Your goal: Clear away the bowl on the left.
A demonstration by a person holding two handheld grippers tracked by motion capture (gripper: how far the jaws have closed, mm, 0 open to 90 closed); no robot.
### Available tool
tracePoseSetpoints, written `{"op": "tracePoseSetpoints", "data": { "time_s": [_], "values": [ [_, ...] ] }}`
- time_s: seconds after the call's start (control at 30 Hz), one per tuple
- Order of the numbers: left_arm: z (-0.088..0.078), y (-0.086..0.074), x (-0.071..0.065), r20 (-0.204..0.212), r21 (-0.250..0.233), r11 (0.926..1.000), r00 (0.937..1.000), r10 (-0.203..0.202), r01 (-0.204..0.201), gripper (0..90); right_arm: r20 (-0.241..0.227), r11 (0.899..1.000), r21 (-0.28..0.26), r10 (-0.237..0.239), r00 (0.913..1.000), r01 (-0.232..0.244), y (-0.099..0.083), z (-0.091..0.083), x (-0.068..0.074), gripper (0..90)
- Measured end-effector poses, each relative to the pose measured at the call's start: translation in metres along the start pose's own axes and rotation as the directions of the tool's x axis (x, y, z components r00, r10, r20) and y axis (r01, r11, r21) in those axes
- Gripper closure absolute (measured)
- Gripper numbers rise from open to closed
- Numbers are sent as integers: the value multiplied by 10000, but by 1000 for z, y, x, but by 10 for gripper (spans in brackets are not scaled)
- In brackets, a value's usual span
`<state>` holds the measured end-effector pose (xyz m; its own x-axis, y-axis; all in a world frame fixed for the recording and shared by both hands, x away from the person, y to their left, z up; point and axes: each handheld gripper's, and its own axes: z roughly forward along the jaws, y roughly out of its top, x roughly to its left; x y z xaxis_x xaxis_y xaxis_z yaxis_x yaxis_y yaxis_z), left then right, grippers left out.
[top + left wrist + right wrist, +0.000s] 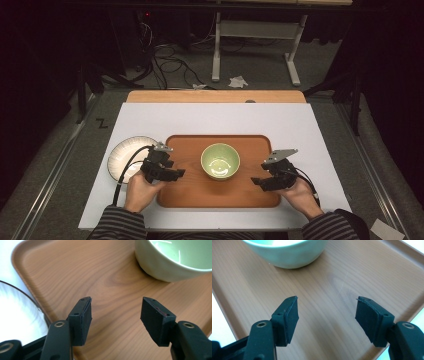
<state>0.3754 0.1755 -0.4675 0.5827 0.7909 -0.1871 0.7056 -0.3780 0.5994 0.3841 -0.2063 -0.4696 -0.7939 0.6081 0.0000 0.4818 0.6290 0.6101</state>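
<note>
green bowl (220, 161) mid-tray (187, 192) | between left gripper (176, 173), right gripper (256, 181) | jaws apart, seemingly empty

I see two black handheld grippers, the left gripper (172, 172) and the right gripper (260, 181), each topped by a grey three-cornered plate. A black cable (125, 172) trails from the left unit, and another runs from the right. In the gripper views I note blocky black jaws faced with ribbed pads (86, 322), small screw holes near their tips, and brass-ringed pivot screws (59, 324). My operator wears dark sleeves (117, 225) with thin pale stripes.
</note>
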Motion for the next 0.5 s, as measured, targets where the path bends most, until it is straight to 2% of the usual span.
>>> {"op": "tracePoseSetpoints", "data": {
  "time_s": [0.07,0.13,0.3,0.4,0.5],
  "values": [
    [0,0,0,50,27,10000,10000,-33,33,436,-46,10000,1,-24,10000,24,-1,0,-1,365],
    [2,0,1,12,276,9996,10000,-57,57,435,-71,9999,59,102,9999,-102,-1,1,-1,365],
    [5,0,-1,9,469,9988,9999,117,-118,431,-128,9998,196,-57,9999,60,-1,2,-1,364],
    [6,0,-2,-54,547,9984,9999,110,-107,429,-183,9998,182,69,9998,-66,-1,2,-2,364],
    [7,-1,-3,34,693,9974,9998,194,-196,454,-196,9999,145,-25,9998,28,-1,3,-3,365]
  ]
}}
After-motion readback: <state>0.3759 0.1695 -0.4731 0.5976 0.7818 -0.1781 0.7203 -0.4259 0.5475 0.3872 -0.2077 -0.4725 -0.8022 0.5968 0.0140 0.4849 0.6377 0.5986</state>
